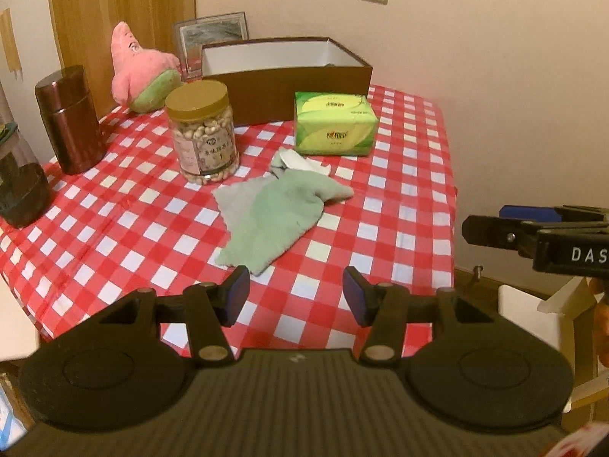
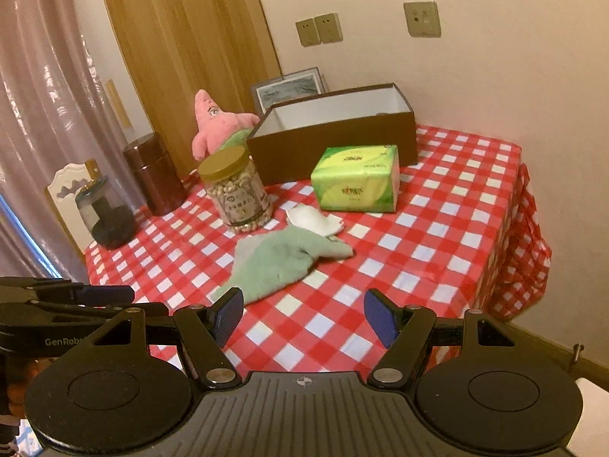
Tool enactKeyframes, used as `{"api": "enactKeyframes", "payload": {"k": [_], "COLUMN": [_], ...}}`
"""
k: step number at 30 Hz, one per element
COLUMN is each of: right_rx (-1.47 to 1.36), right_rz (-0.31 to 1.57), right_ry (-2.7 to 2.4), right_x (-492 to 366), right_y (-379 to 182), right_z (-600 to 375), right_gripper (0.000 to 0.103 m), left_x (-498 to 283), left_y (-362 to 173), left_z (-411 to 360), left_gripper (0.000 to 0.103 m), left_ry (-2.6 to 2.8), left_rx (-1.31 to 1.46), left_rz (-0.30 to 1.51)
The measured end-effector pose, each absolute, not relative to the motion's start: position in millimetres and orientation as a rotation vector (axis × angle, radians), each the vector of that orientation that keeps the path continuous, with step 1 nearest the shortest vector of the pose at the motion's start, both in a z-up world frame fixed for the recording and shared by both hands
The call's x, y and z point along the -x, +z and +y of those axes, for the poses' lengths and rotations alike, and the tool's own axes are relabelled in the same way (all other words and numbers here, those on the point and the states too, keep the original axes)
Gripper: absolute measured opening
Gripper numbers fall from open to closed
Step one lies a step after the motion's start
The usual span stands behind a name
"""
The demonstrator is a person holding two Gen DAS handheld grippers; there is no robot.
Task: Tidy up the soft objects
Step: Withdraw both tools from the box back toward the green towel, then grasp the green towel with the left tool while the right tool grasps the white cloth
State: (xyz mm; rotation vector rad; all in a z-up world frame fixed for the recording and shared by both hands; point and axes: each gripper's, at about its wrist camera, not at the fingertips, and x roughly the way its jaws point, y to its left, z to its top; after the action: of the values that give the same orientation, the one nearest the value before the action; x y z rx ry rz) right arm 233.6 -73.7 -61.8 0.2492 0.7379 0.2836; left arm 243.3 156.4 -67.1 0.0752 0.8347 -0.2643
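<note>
**Both grippers open and empty at the near edge of the table; soft things lie mid-table**

Left wrist view. The table [image 1: 411,205] carries a red-and-white check cloth. Its right edge drops off beside the wall; its near edge runs just beyond the fingertips. The green towel [image 1: 274,217] lies crumpled at mid-table, its near corner just beyond the left pad. A small white cloth [image 1: 300,162] touches the towel's far end. The green tissue pack [image 1: 335,123] sits behind that, just in front of the brown box [image 1: 297,91], which stands open-topped at the far edge. The nut jar [image 1: 203,133] stands left of the towel, close but apart. The brown canister [image 1: 70,120] and a dark glass jar [image 1: 19,190] line the left edge. The pink plush star [image 1: 141,72] sits at the far left corner. Open cloth lies right of the towel and across the near strip. The left gripper [image 1: 296,297] points down at a slant over the near edge, jaws parted about halfway, nothing between them. The right gripper [image 1: 533,232] enters from the right edge, off the table, seen side-on.

Right wrist view. Same layout from further right: towel [image 2: 281,262], white cloth [image 2: 316,219], tissue pack [image 2: 356,182], box [image 2: 331,141], nut jar [image 2: 238,190], plush star [image 2: 217,122]. The cloth's right side hangs in folds over the table edge [image 2: 529,236]. The widest bare stretch is the right half. The right gripper [image 2: 303,314] tilts down over the near edge, jaws well apart, empty. The towel's near tip lies just past its left pad. The left gripper [image 2: 83,304] shows side-on at the left.
</note>
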Motion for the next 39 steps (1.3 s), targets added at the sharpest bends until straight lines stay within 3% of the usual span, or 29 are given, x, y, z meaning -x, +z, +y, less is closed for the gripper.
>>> {"api": "enactKeyframes", "payload": {"k": [20,34,37,39], "right_rx": [-0.189,-0.223,-0.232,-0.231], "right_rz": [0.834,0.909,0.920,0.920], "right_ry": [0.295,0.343,0.362,0.391], "right_x": [-352.3,-403.2,-410.7,-418.0], "right_y": [-108.3,-145.9,-151.3,-154.8], "right_z": [-98.2,-109.4,-117.5,-123.6], "right_gripper": [0.070,0.070,0.070,0.070], "left_x": [-377.5,-423.0,-428.4,-428.9], "left_y": [-140.3,-188.1,-196.0,-199.6], "left_z": [123.8,115.8,113.5,113.5], "left_gripper": [0.060,0.070,0.065,0.047], "left_ry": [-0.274,-0.215,-0.184,-0.166], "left_rx": [-0.122,-0.123,-0.114,-0.098], "left_rz": [0.893,0.913,0.923,0.926]}}
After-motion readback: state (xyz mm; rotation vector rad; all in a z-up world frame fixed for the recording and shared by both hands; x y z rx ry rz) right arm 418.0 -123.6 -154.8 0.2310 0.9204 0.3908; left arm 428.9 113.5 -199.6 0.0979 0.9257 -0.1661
